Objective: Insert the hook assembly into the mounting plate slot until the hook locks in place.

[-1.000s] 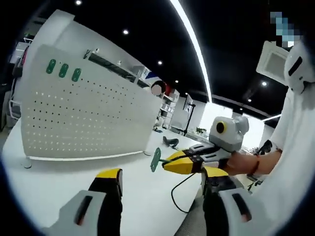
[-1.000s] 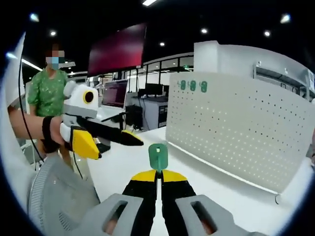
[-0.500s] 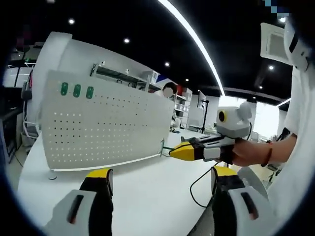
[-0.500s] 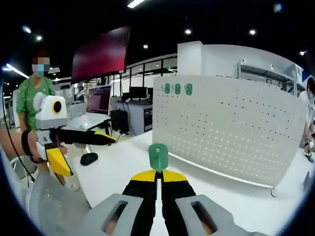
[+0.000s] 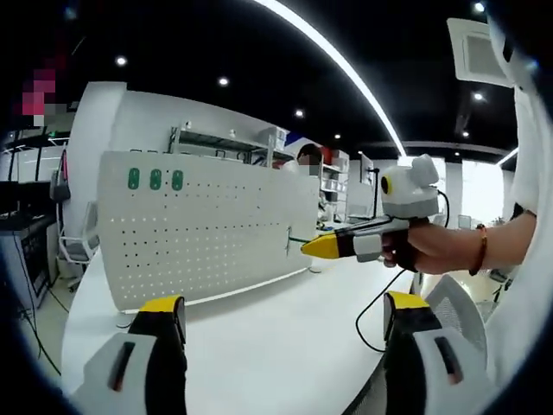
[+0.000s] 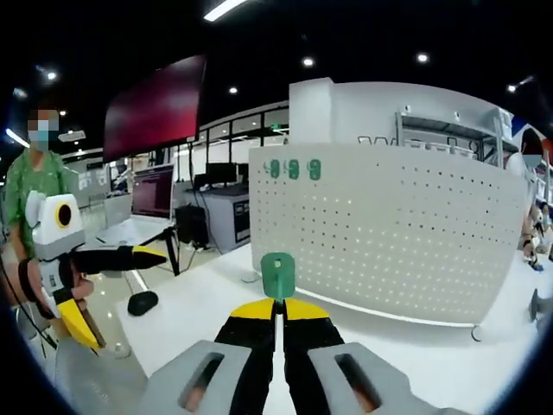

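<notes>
1. A green hook (image 6: 277, 275) is pinched between the pressed-together yellow-tipped jaws of the right gripper (image 6: 277, 304), and it sticks up just past the tips.
2. In the left gripper view, the right gripper (image 5: 321, 247) is seen coming in from the right, gripped by a hand (image 5: 429, 251) with a bracelet on the wrist. The hook (image 5: 290, 241) shows edge-on at its tip, right in front of the pegboard's edge; whether it's touching can't be told.
3. The left gripper (image 5: 281, 313) is spread wide with nothing held between its jaws.
4. In the right gripper view, the left gripper (image 6: 104, 285) is seen at the left, well apart from the hook.
5. A white pegboard (image 6: 393, 238) is stood upright on the white table (image 5: 259, 346); that's the mounting plate.
6. Three green hooks (image 6: 293, 169) are already seated in a row near the pegboard's top corner.
7. A black mouse-like thing (image 6: 142, 303) is left on the table.
</notes>
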The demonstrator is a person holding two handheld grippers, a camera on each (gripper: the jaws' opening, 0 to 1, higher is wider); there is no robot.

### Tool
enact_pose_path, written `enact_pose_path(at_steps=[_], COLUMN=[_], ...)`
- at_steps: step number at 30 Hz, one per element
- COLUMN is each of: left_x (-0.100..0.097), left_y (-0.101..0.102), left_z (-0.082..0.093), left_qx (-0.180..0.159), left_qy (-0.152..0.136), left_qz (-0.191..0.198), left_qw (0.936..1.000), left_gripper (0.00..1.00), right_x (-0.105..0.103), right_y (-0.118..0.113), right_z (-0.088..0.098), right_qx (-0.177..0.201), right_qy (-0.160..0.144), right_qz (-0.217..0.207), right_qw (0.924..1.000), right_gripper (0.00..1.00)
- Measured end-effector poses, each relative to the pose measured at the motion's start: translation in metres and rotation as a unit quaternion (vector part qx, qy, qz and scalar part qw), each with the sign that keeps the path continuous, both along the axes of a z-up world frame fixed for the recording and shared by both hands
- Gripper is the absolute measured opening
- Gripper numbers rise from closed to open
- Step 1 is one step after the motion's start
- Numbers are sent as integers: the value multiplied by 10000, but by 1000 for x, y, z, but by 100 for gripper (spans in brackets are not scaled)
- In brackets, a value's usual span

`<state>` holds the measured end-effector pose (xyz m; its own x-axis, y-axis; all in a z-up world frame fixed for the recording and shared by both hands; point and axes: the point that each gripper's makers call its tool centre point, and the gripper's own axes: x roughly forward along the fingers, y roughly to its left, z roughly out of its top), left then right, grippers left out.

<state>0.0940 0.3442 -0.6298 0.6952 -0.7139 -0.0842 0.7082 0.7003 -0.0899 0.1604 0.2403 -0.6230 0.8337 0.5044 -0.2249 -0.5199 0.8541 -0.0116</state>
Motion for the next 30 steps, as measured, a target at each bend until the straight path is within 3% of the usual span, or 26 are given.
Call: enact_pose_path(at_steps=[12, 25, 30], left_x=[0, 4, 4], left_y=[15, 35, 39], left_z=[1, 4, 5], left_qx=[284, 58, 148], left_qy=[-224, -261, -339], left_qz=[58, 122, 129], left_qw=[9993, 9996, 9992], left_gripper=[100, 100, 100], right_x=[22, 56, 68], right_y=[5, 13, 15], right_z=[9, 19, 25], right_qx=[189, 285, 273], right_qy=[9, -3, -63], right_qz=[-349, -672, -745], right_qw=[9992, 9973, 9968], right_gripper=[0, 0, 0])
